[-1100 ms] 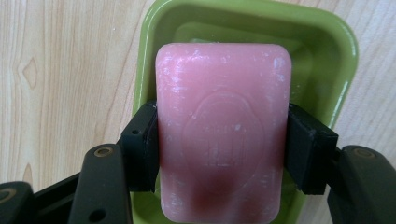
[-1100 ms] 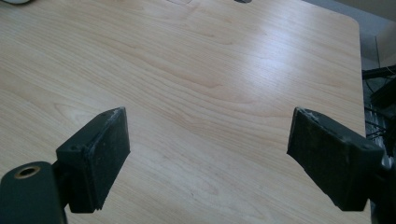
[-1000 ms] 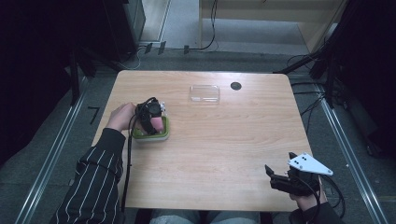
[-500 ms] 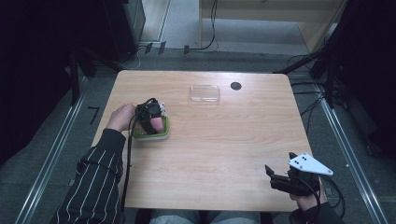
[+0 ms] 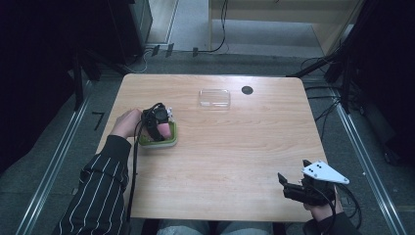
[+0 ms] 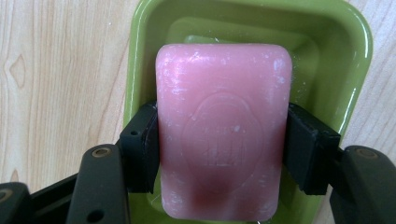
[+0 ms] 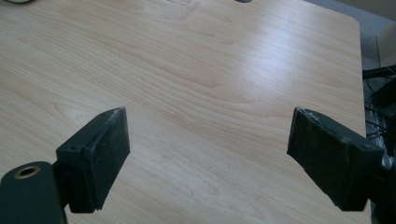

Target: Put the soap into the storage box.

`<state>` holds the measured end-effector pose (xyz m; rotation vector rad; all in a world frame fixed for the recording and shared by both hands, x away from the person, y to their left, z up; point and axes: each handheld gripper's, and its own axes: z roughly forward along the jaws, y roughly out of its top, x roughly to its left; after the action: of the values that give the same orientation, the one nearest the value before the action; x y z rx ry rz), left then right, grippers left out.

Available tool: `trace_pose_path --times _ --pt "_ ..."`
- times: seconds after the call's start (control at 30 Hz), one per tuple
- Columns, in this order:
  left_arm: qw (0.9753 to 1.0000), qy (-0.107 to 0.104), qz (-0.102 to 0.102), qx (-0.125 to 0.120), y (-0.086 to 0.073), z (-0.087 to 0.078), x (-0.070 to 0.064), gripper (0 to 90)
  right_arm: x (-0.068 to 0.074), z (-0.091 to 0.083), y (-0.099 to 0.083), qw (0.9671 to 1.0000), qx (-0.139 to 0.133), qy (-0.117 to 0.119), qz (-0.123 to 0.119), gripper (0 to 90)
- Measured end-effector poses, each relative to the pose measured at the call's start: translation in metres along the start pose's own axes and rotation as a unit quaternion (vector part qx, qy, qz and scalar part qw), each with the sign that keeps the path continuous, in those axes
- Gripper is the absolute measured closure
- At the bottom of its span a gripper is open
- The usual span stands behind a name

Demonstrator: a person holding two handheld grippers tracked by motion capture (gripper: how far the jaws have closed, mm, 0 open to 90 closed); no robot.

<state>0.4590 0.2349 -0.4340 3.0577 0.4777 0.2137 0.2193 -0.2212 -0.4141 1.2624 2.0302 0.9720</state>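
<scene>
The left gripper [image 6: 219,144] pinches a pink rectangular bar of soap [image 6: 223,130] by its two long sides, one black pad on each. The soap sits over a shallow green plastic soap dish [image 6: 355,51], whose rim shows all around it with a narrow gap on either side of the bar. In the high view the dish [image 5: 157,143] stands near the left edge of the pale wooden table [image 5: 235,156]. A clear plastic lid [image 5: 214,98] lies well apart near the far edge, beside a small dark round hole [image 5: 247,90]. The right gripper [image 5: 289,188] hovers at the near right corner with its jaws spread wide over bare wood [image 7: 210,93]; the table's middle lies open between the two grippers.
</scene>
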Motion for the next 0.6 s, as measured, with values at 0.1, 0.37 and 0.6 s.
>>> trace_pose_path --times 0.1,0.37,0.6 --pt "1.0000 -0.002 0.000 0.001 -0.0001 -0.0003 0.0001 37.1 0.0001 0.0001 0.0000 1.0000 0.000 0.000 0.000 13.8" --pt "1.0000 -0.007 -0.002 -0.003 -0.0004 -0.0002 0.0007 36.9 0.0000 0.0002 0.0001 1.0000 0.001 0.000 0.001 13.8" --pt "1.0000 -0.009 -0.001 0.001 0.0005 -0.0007 -0.0002 36.8 0.0000 0.0001 0.0001 1.0000 0.001 0.000 0.000 13.8"
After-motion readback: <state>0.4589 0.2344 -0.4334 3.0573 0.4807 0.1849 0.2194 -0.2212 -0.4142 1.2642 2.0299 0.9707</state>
